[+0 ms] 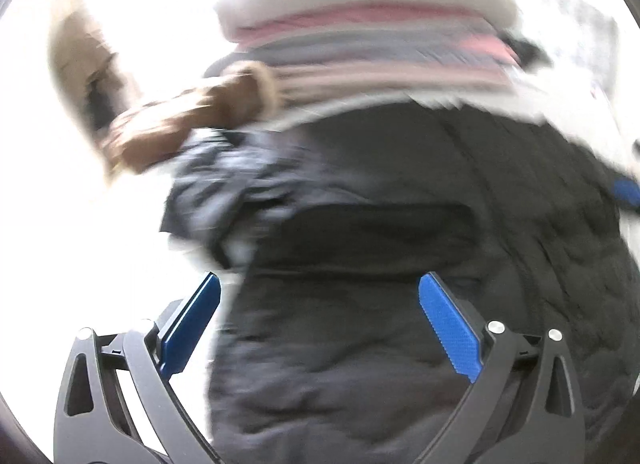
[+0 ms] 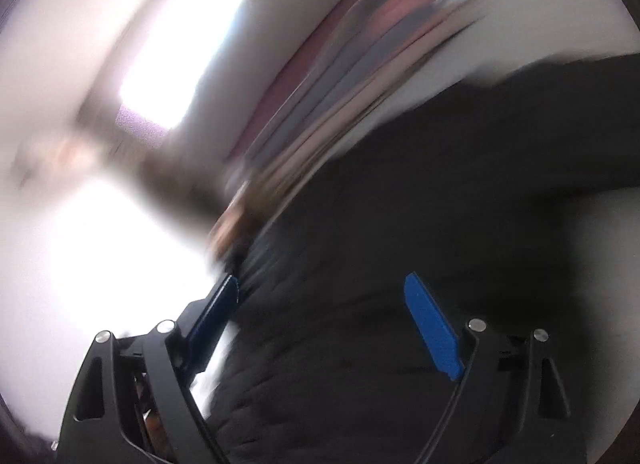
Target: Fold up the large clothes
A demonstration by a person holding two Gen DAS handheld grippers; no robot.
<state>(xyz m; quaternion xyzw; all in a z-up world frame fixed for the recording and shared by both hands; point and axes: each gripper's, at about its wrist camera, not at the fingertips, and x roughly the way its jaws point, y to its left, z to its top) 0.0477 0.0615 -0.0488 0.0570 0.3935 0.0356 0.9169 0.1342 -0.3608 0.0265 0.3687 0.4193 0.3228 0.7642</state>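
Left wrist view: our left gripper (image 1: 320,284) spreads wide over the dark quilted jacket (image 1: 400,264).
Our right gripper (image 2: 320,284) also gapes; the jacket (image 2: 400,224) fills mid-frame between both fingers, gripped by neither.

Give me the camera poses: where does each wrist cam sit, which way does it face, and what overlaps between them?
Left wrist: on the left gripper, looking along its open fingers at the dark quilted garment, stacked folded clothes beyond; a brown furry piece to the left.
Right wrist: on the right gripper, fingers open, facing the same dark quilted garment, heavily blurred.
Shared: the garment and the stack.
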